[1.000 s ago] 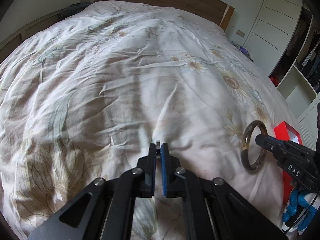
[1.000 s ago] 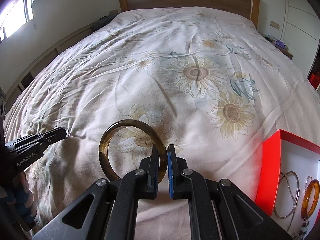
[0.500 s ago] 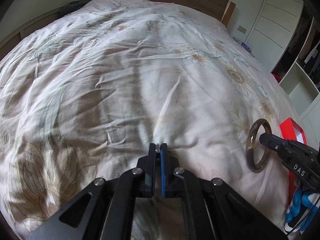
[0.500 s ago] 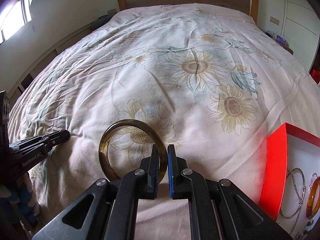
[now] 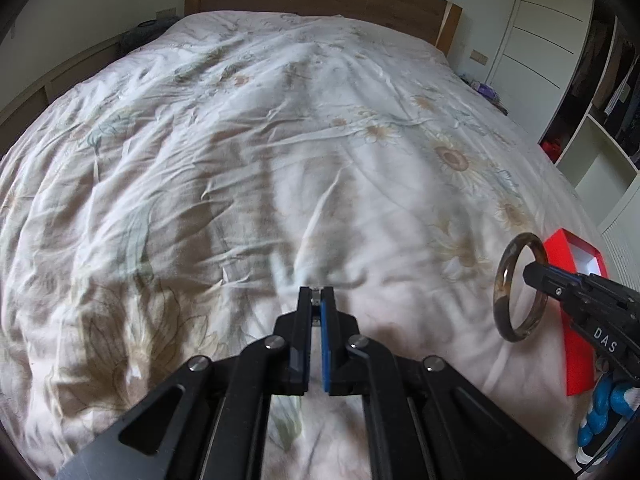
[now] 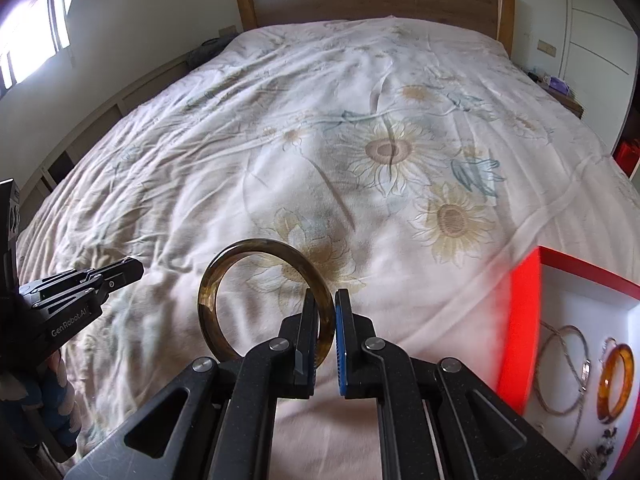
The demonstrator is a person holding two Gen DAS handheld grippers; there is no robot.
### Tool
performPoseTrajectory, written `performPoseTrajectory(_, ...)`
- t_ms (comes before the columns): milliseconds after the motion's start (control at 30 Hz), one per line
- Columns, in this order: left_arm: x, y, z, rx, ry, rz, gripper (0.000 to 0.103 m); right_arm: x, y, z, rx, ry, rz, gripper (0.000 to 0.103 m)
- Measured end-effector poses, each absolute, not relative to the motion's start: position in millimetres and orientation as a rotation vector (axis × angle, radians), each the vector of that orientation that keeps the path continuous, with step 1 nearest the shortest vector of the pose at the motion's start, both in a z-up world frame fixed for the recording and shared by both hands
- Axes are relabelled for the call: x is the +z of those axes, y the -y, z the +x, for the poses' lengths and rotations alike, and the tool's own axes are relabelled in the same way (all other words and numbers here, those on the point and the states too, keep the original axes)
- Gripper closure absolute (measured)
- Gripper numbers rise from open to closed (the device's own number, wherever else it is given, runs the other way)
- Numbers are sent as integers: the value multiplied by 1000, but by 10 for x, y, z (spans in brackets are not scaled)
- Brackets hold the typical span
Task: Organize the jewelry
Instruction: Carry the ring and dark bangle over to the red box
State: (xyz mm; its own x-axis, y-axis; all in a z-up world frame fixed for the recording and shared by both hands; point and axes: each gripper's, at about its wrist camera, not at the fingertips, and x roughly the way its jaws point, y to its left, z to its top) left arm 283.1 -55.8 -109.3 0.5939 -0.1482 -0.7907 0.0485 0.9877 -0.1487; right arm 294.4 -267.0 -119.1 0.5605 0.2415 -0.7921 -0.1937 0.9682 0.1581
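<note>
While the flowered bedspread fills nearly the whole of both views and carries no loose jewelry that can be seen, the red box at the lower right of the right wrist view already holds several pieces. A thin silver bangle lies on its white floor, with an orange bangle just beside it toward the right edge, and some small dark bits sit below them, too small to name. So the sorting looks well along. What appears left, judging by this, is the one piece in the air.

That piece is the brown bangle, a smoky translucent ring standing upright at lower centre of the right wrist view. The right gripper has its jaws closed down to a narrow slot, and the right-hand side of the ring runs through that slot, pinched between the black finger and the blue pad; the rest of the ring stands out to the left of the fingers. It hangs above the bedspread, left of the box and not yet over it.

From the left wrist view the same bangle shows at the right edge, in front of the box's red wall.

At lower centre of that view, the left gripper has its jaws almost together, holding no jewelry, apart from the ring.
</note>
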Motion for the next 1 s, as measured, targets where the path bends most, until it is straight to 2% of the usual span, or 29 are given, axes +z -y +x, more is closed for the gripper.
performPoseTrajectory(567,-390,1138,2018,-168,-861,-2,100,-568,3193,2047,172,-858,87,95)
performPoseTrajectory(1000,-83,1774,1532,-257,-817,96,100,-396,3801,1464,100,-816,142,95)
